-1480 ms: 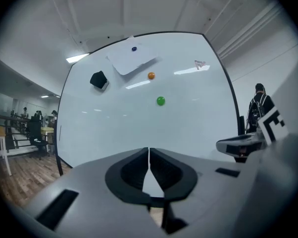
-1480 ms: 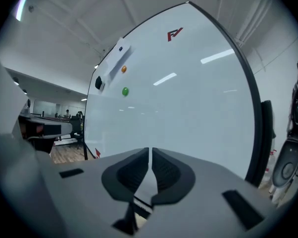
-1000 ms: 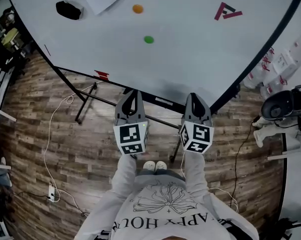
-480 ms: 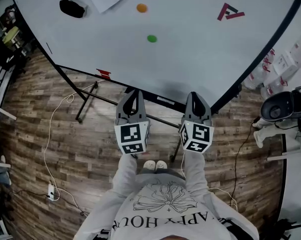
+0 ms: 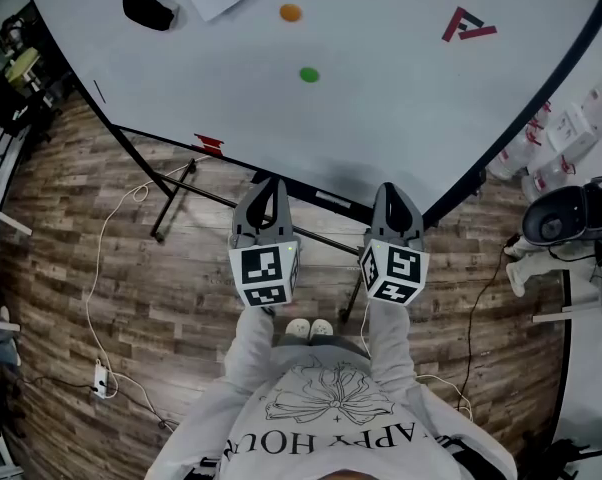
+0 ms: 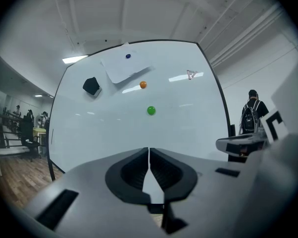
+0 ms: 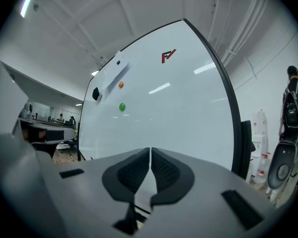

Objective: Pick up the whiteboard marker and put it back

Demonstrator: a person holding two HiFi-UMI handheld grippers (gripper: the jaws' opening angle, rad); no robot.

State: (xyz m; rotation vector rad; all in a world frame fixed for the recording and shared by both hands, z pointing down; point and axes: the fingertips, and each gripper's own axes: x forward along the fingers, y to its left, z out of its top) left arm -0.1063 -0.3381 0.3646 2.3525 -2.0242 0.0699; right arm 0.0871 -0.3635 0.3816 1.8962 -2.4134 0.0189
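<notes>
A large whiteboard (image 5: 401, 108) stands on a black frame in front of me. On it are a black eraser (image 5: 148, 10), an orange magnet (image 5: 290, 12), a green magnet (image 5: 309, 74) and a red logo (image 5: 468, 25). A small red object (image 5: 209, 147) and a short whitish bar (image 5: 331, 202) sit at the board's lower edge; I cannot tell whether either is the marker. My left gripper (image 5: 260, 190) (image 6: 149, 150) and right gripper (image 5: 393, 193) (image 7: 150, 150) are held level side by side facing the board, both shut with nothing between their jaws.
A paper sheet (image 6: 125, 68) is pinned to the board by a blue magnet (image 6: 128, 56). A dark machine (image 5: 571, 210) and white containers (image 5: 561, 128) stand at the right. A cable (image 5: 99, 268) lies on the wooden floor. A person with a backpack (image 6: 249, 118) stands behind the board's right side.
Both grippers have stayed where they were, still shut. The board's items have drifted slightly to the right in the head view.
</notes>
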